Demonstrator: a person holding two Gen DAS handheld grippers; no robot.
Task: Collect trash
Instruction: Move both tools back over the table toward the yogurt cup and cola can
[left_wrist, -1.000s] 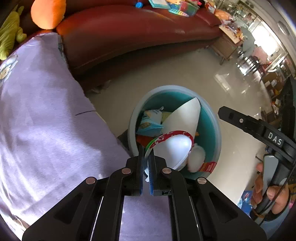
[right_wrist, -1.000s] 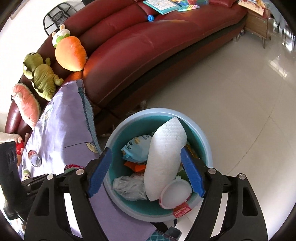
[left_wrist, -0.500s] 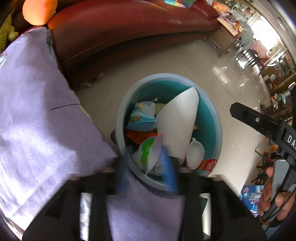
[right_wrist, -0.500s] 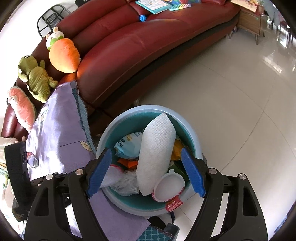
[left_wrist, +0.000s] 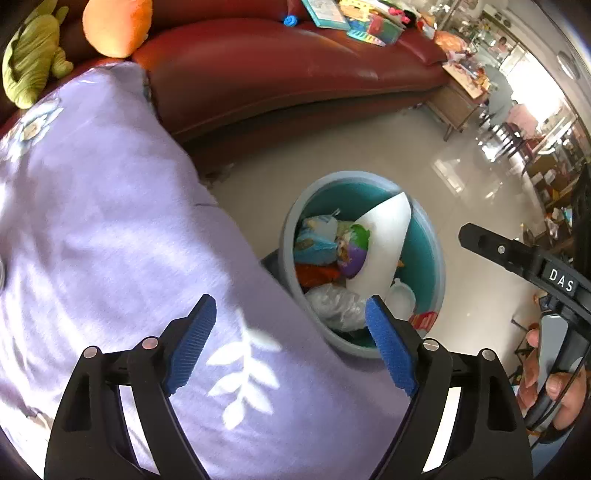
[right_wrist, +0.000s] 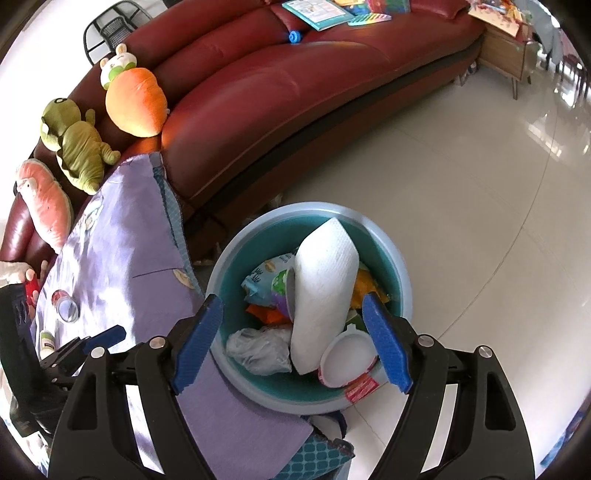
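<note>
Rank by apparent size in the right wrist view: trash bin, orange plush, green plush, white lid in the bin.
1. Trash bin, clearly the largest.
2. Orange plush and green plush: they look about alike, so no ranking between them; both also sit farther from the camera.
3. White lid, the smallest.

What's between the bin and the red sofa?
Only bare pale floor separates the bin from the sofa, seen best in the right wrist view.

A teal-lined grey bin (right_wrist: 400, 266) is sitting by a dark red sofa (right_wrist: 295, 92); the lilac cloth (left_wrist: 110, 240) (white leaf print) is catching sunlight.
</note>
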